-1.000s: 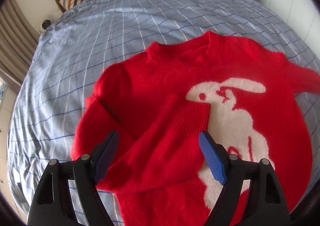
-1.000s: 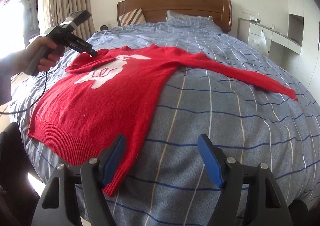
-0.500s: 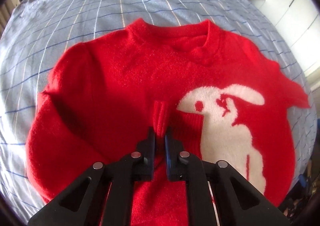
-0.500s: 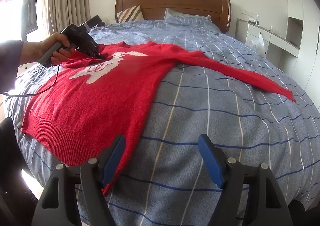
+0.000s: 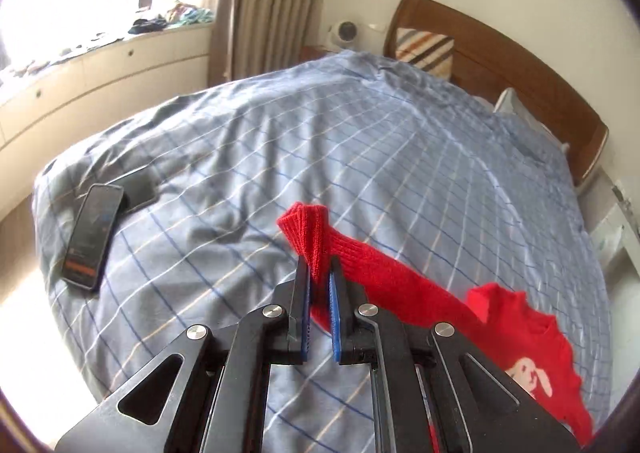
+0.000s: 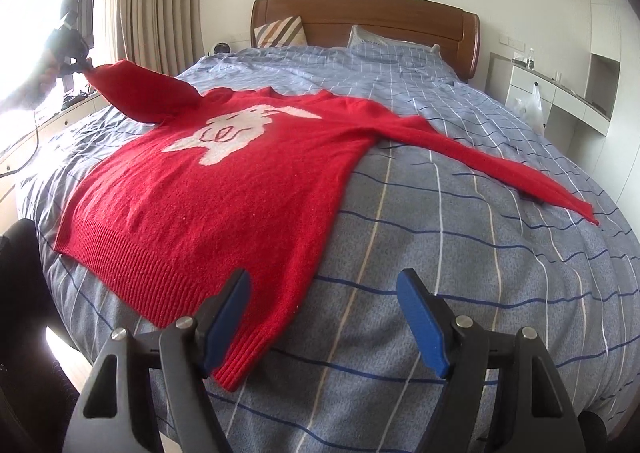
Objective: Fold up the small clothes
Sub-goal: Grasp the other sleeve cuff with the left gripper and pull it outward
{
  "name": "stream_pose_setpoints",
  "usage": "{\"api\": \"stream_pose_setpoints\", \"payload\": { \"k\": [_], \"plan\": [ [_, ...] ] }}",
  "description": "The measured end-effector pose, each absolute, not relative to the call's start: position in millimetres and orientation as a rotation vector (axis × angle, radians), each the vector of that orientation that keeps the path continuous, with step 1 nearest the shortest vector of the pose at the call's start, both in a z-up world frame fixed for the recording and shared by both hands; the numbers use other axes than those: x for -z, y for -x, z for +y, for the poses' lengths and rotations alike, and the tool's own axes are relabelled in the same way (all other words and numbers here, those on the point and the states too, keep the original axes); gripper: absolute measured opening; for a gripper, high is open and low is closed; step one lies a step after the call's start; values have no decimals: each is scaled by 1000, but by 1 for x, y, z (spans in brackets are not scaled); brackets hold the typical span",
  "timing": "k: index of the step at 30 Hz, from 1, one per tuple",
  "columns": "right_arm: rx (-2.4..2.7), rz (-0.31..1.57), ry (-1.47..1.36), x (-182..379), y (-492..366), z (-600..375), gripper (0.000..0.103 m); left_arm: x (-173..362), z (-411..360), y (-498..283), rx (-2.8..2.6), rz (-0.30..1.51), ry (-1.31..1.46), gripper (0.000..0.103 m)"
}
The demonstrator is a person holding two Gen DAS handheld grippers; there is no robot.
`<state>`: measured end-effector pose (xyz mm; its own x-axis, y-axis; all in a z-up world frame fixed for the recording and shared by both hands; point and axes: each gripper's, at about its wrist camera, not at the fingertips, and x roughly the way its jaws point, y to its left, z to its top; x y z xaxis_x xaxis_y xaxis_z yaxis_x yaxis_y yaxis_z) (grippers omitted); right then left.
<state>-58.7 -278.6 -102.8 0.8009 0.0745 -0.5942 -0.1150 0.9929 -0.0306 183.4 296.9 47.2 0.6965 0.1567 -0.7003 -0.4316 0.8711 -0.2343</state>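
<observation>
A red sweater (image 6: pixel 224 189) with a white rabbit on the chest lies flat on the bed, hem toward me. My left gripper (image 5: pixel 319 271) is shut on the ribbed cuff of its left sleeve (image 5: pixel 308 231) and holds it raised out over the bed's left side; the sleeve hangs stretched in the right wrist view (image 6: pixel 140 93). The sweater body shows at lower right in the left wrist view (image 5: pixel 520 349). The other sleeve (image 6: pixel 500 169) lies stretched out to the right. My right gripper (image 6: pixel 324 293) is open and empty, just above the hem's right corner.
The bed has a blue checked cover (image 6: pixel 460 253) and a wooden headboard (image 6: pixel 360 17) with pillows. Two phones (image 5: pixel 94 233) lie near the bed's left edge. Curtains and a window ledge are to the left, white cabinets (image 6: pixel 560 101) to the right.
My left gripper shut on the sleeve cuff that lay folded over the chest and pulled it up and out to the left, unfolding the sleeve. The right gripper stayed open near the hem.
</observation>
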Motion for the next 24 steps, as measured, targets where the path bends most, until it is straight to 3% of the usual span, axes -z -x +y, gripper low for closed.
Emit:
{"api": "stream_pose_setpoints", "payload": {
  "k": [2,3,4,6,11,15,17,18,20,22,24],
  "plan": [
    [-108,638,71,104,59,-277,75,-24,318,-180,-401,764,437,12],
    [-110,642,73,105,59,-276,75,-10,326,-183,-424,789,461,19],
    [-113,648,75,106,59,-274,75,5,336,-186,-434,823,483,36],
    [-115,661,83,109,58,-272,75,32,349,-188,-473,880,501,48],
    [-106,671,102,111,59,-269,75,70,372,-171,-465,886,627,59],
    [-106,689,114,115,55,-267,75,79,379,-175,-451,860,629,84],
    [-107,701,118,118,53,-265,75,84,377,-182,-439,861,611,87],
    [-108,705,117,118,53,-265,75,88,376,-188,-422,874,601,87],
    [-101,708,112,119,51,-266,75,91,364,-197,-377,905,560,74],
    [-86,706,107,119,51,-268,75,94,345,-208,-340,972,444,2],
    [-74,701,102,118,51,-270,75,90,329,-211,-419,986,269,2]
  ]
}}
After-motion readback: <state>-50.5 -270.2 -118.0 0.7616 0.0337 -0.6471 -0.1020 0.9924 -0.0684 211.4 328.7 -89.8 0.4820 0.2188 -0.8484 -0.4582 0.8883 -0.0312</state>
